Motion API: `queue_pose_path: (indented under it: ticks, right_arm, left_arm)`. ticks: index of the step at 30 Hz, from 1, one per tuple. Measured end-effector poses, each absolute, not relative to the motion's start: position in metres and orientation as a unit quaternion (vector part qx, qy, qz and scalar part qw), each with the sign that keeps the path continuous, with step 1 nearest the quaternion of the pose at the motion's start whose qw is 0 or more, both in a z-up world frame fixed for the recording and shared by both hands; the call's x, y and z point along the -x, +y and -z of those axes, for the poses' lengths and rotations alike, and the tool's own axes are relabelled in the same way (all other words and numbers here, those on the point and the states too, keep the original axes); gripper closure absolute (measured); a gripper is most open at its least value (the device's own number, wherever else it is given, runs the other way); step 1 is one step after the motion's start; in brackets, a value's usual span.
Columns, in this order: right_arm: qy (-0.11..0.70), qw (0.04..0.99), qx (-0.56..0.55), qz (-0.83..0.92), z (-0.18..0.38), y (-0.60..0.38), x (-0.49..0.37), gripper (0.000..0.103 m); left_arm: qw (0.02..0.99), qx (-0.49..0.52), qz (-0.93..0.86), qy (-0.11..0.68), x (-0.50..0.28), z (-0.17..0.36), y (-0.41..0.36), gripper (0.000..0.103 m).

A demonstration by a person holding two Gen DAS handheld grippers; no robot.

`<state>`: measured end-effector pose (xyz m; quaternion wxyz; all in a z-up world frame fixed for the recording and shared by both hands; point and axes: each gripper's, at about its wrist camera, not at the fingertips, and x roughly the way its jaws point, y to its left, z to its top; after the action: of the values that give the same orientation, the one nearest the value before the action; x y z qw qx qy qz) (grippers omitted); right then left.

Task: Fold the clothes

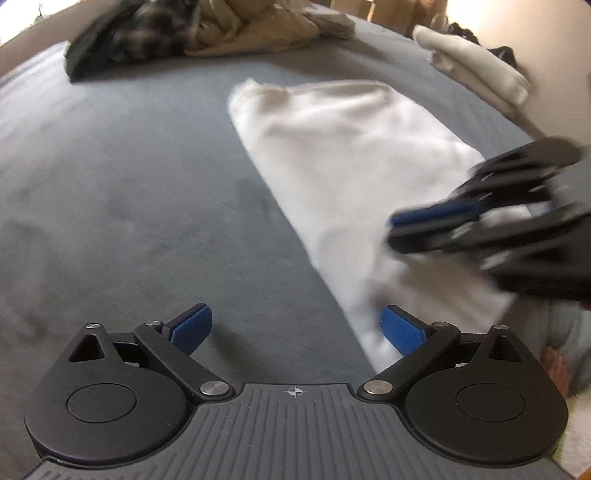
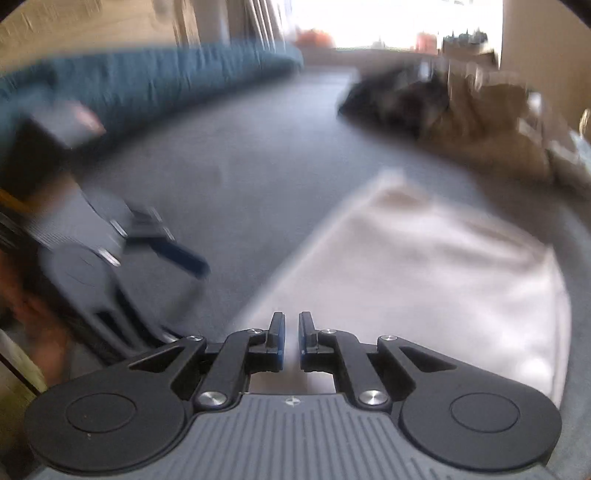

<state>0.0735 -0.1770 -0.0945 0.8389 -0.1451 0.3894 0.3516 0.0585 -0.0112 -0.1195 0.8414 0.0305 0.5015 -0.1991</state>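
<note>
Both grippers hover low over a grey-blue bed point(image 1: 129, 184). Left gripper point(image 1: 295, 328) points forward with its blue-padded fingers spread wide and nothing between them; its right finger sits just over the near edge of a folded white garment point(image 1: 343, 155), though whether it touches is unclear. Right gripper point(image 2: 291, 338) is aimed across that same garment point(image 2: 436, 266), its fingers drawn nearly together with only a narrow slit between them, and no cloth is seen pinched there. In the left wrist view this gripper point(image 1: 402, 232) appears blurred, reaching in from the right above the garment's near right part.

Lying flat, the white garment stretches from just ahead of the left gripper away towards the far right. Farther off, at the far side of the bed, sits a heap of unfolded clothes: a dark plaid piece point(image 1: 129, 33) to the left and a tan one point(image 1: 258, 33) beside it. At the far right edge rests a pale folded stack point(image 1: 476, 62).
</note>
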Motion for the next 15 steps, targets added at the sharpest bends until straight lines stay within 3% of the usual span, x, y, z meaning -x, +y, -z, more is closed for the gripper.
queue_pose_path:
  ticks: [3, 9, 12, 15]
  right_arm:
    - [0.375, 0.841, 0.181, -0.344, 0.102, -0.174, -0.07, 0.1]
    - [0.376, 0.841, 0.118, -0.371, 0.074, -0.177, -0.073, 0.098]
    - [0.401, 0.826, 0.143, -0.369, 0.105, -0.167, -0.075, 0.099]
    - [0.417, 0.821, 0.123, -0.37, 0.093, -0.167, -0.085, 0.099]
  left_arm:
    - [0.839, -0.036, 0.213, 0.5, -0.056, 0.119, -0.014, 0.006]
    - [0.829, -0.049, 0.234, 0.506, -0.049, 0.121, -0.02, 0.006]
    - [0.824, -0.077, 0.238, 0.508, -0.044, 0.124, -0.026, 0.006]
    - [0.825, -0.08, 0.242, 0.505, -0.042, 0.123, -0.027, 0.006]
